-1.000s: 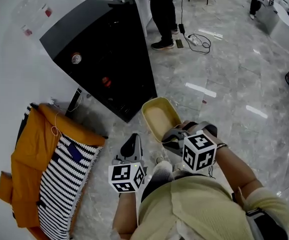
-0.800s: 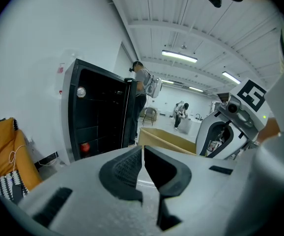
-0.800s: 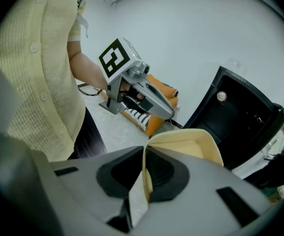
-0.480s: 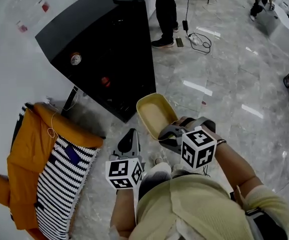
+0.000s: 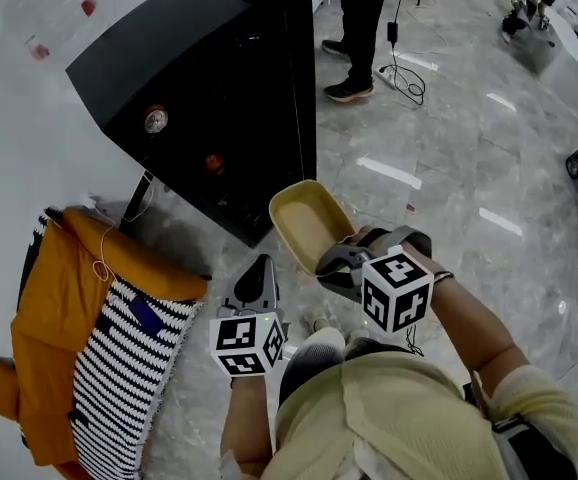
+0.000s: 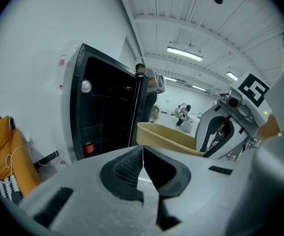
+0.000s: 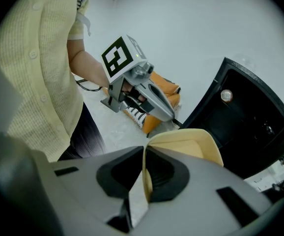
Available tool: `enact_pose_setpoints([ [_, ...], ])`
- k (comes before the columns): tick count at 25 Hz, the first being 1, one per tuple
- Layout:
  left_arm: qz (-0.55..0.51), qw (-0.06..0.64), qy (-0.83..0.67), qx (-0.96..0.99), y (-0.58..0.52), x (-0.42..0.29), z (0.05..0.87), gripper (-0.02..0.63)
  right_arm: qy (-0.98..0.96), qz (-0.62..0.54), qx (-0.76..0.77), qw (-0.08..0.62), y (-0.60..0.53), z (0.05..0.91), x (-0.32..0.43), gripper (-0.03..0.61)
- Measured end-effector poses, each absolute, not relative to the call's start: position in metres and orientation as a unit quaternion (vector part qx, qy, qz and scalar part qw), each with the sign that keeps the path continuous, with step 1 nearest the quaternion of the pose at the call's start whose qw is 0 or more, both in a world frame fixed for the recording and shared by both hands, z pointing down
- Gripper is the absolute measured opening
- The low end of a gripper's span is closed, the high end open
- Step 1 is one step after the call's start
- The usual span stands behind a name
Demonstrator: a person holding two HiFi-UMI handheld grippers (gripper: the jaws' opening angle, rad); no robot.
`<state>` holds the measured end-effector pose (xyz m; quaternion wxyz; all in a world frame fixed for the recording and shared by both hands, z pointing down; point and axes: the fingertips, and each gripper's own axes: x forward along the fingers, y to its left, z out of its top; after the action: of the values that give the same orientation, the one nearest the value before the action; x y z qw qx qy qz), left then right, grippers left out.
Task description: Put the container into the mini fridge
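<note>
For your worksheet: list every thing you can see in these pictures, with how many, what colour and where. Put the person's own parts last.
mini fridge: one, black, by the white wall, upper left
red item: one, small, inside the fridge
container: one, pale yellow, empty, in front of the fridge
orange garment: one, on the floor at left
striped cloth: one, black and white, lying on the garment
cable: one bundle, dark, on the grey floor at top
standing person: one, dark trousers, beside the fridge
left gripper: one, grey, jaws together, empty
right gripper: one, grey, clamped on the container's rim
shirt: one, pale yellow, bottom of the head view
</note>
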<state>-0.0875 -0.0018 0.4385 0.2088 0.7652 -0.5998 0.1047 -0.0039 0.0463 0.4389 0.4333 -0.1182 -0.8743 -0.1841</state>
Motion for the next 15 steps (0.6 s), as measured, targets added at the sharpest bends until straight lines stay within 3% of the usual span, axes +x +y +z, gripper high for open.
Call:
enact_pose_setpoints([
  [15,0.111,0.189,-0.585,0.781,-0.038,-0.111,0.431,0.026,-0.853,-0.220,-0.122,0.457,-0.006,0.430,-0.033,0.038],
])
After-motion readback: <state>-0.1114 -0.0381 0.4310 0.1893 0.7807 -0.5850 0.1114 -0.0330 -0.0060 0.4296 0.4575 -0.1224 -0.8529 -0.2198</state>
